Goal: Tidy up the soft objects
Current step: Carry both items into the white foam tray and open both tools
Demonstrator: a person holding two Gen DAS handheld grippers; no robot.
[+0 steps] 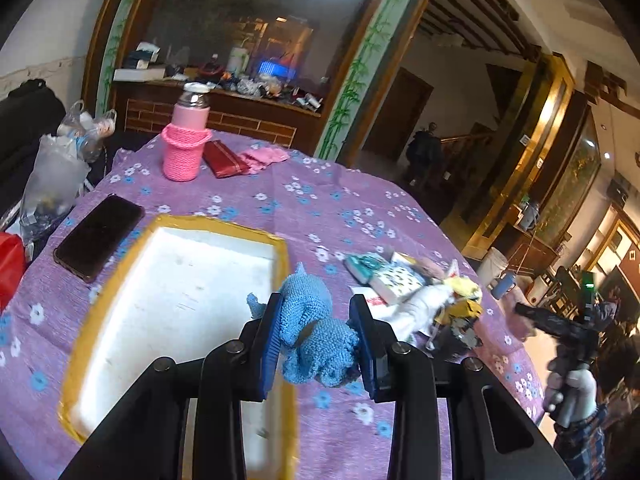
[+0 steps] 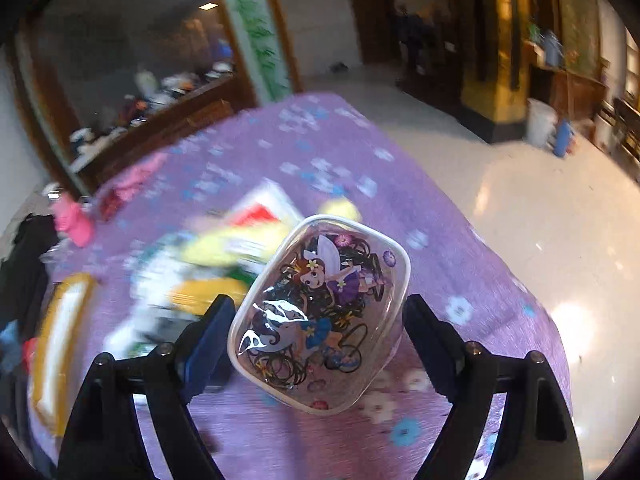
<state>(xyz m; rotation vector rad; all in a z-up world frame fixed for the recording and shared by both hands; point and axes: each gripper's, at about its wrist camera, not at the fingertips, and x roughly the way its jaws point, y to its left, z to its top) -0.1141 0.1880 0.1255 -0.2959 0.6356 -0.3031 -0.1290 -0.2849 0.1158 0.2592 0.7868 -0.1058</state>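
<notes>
My left gripper (image 1: pixel 316 320) is shut on a blue crocheted toy (image 1: pixel 312 328), held just above the right edge of a white foam tray with yellow tape rim (image 1: pixel 176 224). My right gripper (image 2: pixel 316 320) is shut on a clear plastic pouch with a fairy cartoon print (image 2: pixel 320 312), holding it above the purple floral tablecloth (image 2: pixel 328 140). In the left wrist view the right gripper (image 1: pixel 568 328) appears at the far right, off the table edge. A pile of soft items and packets (image 1: pixel 420 288) lies on the cloth to the right of the tray; it shows blurred in the right wrist view (image 2: pixel 216 256).
A black phone (image 1: pixel 98 236) lies left of the tray. A pink bottle in a crocheted sleeve (image 1: pixel 186 140), a red wallet (image 1: pixel 224 158) and pink cloth (image 1: pixel 264 158) sit at the table's far side. Plastic bags (image 1: pixel 52 176) are at the left edge. Tiled floor lies beyond the right edge.
</notes>
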